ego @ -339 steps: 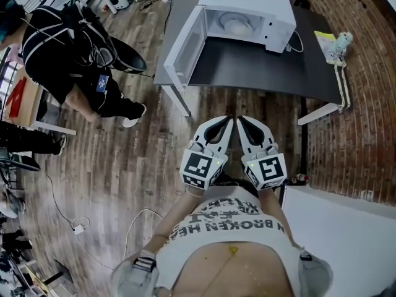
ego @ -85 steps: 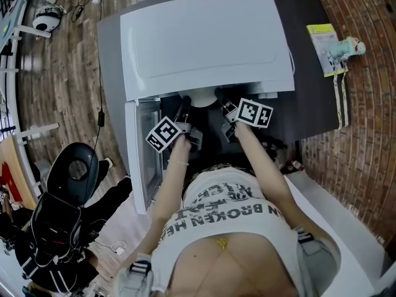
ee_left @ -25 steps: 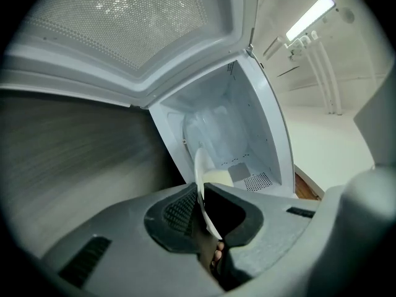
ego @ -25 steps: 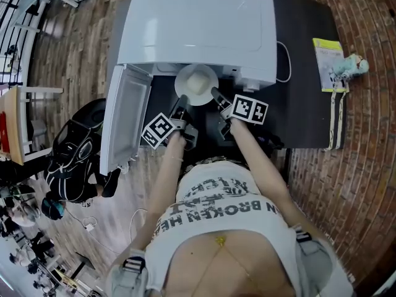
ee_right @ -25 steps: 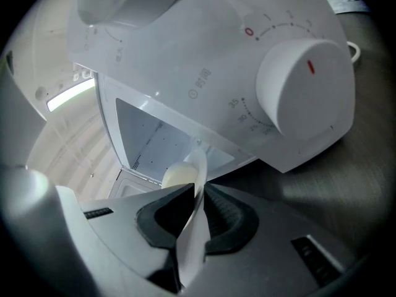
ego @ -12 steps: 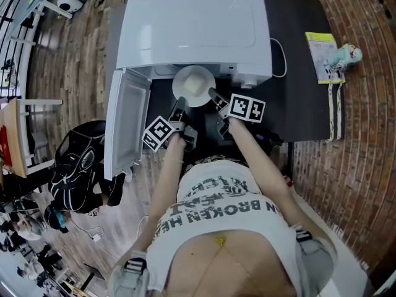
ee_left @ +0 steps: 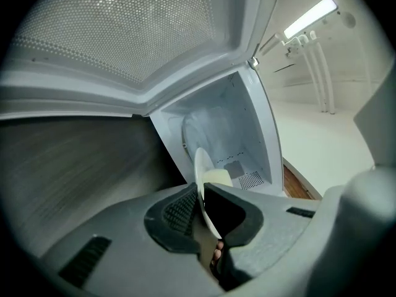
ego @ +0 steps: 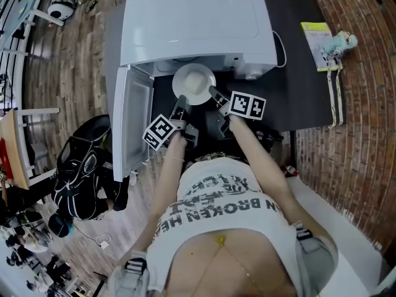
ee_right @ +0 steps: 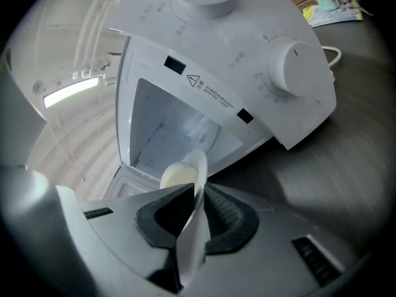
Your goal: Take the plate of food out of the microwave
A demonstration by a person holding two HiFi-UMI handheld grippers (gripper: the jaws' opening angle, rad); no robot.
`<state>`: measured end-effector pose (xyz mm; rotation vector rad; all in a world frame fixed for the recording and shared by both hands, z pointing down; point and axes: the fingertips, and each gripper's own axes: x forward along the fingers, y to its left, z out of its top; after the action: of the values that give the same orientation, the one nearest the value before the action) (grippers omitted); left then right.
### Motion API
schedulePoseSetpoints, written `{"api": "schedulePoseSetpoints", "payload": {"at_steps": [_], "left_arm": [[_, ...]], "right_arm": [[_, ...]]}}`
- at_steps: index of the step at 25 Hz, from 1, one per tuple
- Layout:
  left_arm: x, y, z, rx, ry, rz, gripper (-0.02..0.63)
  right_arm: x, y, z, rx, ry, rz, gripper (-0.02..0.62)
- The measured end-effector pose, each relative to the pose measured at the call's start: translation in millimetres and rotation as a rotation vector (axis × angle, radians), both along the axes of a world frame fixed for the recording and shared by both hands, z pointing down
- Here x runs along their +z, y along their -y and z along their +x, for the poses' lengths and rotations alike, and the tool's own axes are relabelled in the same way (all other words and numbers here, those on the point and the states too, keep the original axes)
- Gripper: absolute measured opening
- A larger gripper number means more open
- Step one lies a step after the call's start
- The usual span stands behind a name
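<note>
A white plate (ego: 193,84) with a pale mound of food (ego: 197,81) hangs just in front of the open white microwave (ego: 192,23), above the dark table (ego: 297,91). My left gripper (ego: 179,106) is shut on the plate's left rim and my right gripper (ego: 215,95) on its right rim. In the left gripper view the plate (ee_left: 203,172) stands edge-on between the pads of the left gripper (ee_left: 201,206), with the food (ee_left: 218,177) behind them. The right gripper view shows the right gripper (ee_right: 197,215) clamping the plate (ee_right: 193,240), with the food (ee_right: 178,175) beyond.
The microwave door (ego: 131,125) hangs open to the left, past the table's edge. The empty cavity (ee_right: 173,135) and a dial (ee_right: 297,67) face me. A yellow booklet (ego: 317,42) and a small toy (ego: 342,41) lie at the table's right end. A black chair (ego: 80,172) stands on the floor at the left.
Seconds ago the plate was mostly inside the microwave; it has come out in front of the opening. Over the last second both grippers and the plate have barely moved.
</note>
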<state>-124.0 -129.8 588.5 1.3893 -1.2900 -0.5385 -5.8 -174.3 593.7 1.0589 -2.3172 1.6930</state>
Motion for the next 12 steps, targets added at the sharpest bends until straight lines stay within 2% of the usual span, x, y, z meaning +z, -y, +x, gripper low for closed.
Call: {"api": "schedulePoseSetpoints", "payload": {"at_steps": [12], "left_arm": [[-1.2,-21.4,-7.7,0.106,-0.015,-0.003,0.038]], "right_arm": [[-4.5,-33.6,-4.0,0.112,-0.025,0.01,0.048]]}}
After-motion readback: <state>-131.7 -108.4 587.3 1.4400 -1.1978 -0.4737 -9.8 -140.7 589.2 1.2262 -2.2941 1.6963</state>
